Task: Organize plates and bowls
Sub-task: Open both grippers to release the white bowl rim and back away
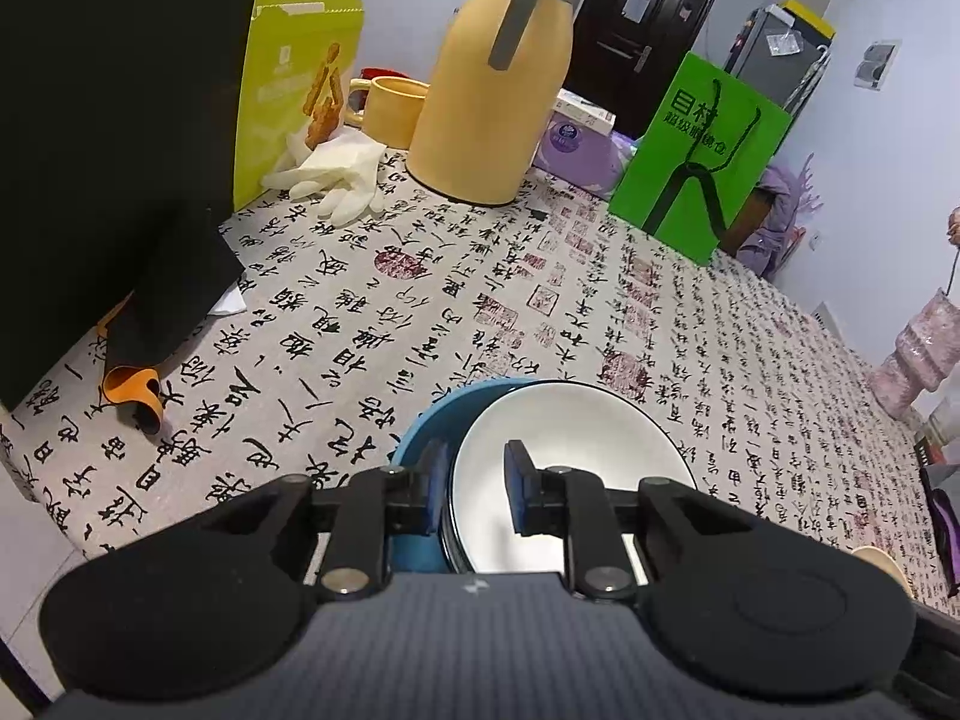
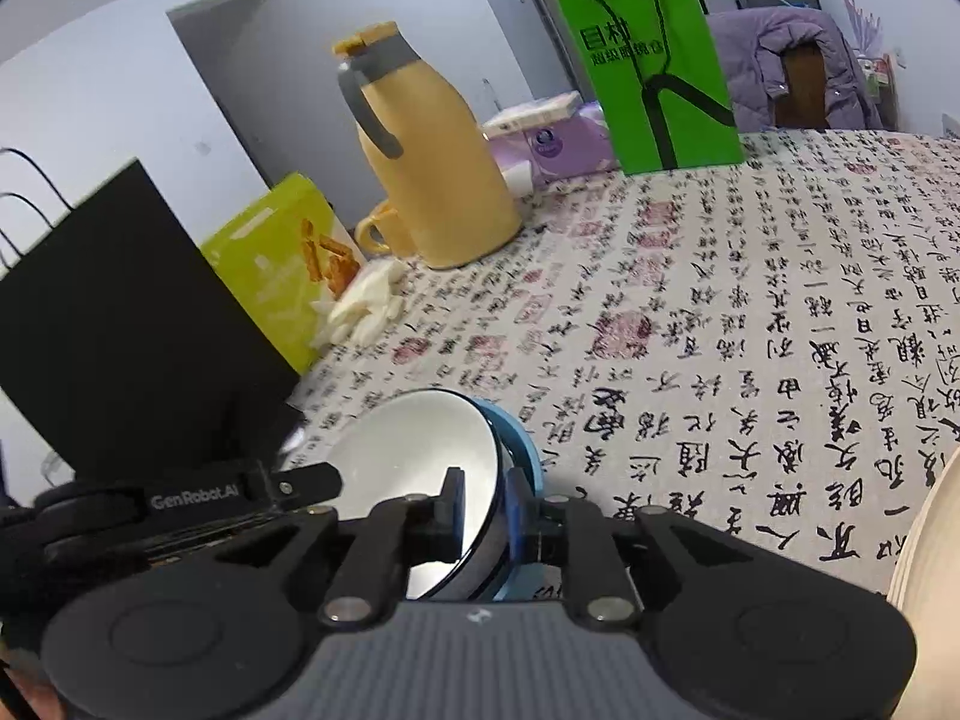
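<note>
A white bowl (image 1: 570,450) with a dark rim sits nested in a blue bowl (image 1: 420,438) on the calligraphy-print tablecloth (image 1: 360,312). My left gripper (image 1: 477,480) straddles the left rims of both bowls. One pad is outside the blue bowl and the other stands inside the white one, clear of its wall, so the jaws are open. In the right wrist view my right gripper (image 2: 485,501) straddles the opposite rim of the white bowl (image 2: 408,450) and blue bowl (image 2: 522,444), with slack around the rim. The left gripper's body (image 2: 240,498) shows beside it.
A yellow thermos jug (image 1: 492,90), yellow mug (image 1: 393,111), lime snack box (image 1: 294,90), white gloves (image 1: 336,174), purple tissue pack (image 1: 576,144) and green bag (image 1: 702,156) line the table's far side. A black bag (image 1: 108,150) stands at left. A cream dish edge (image 2: 924,540) is at right.
</note>
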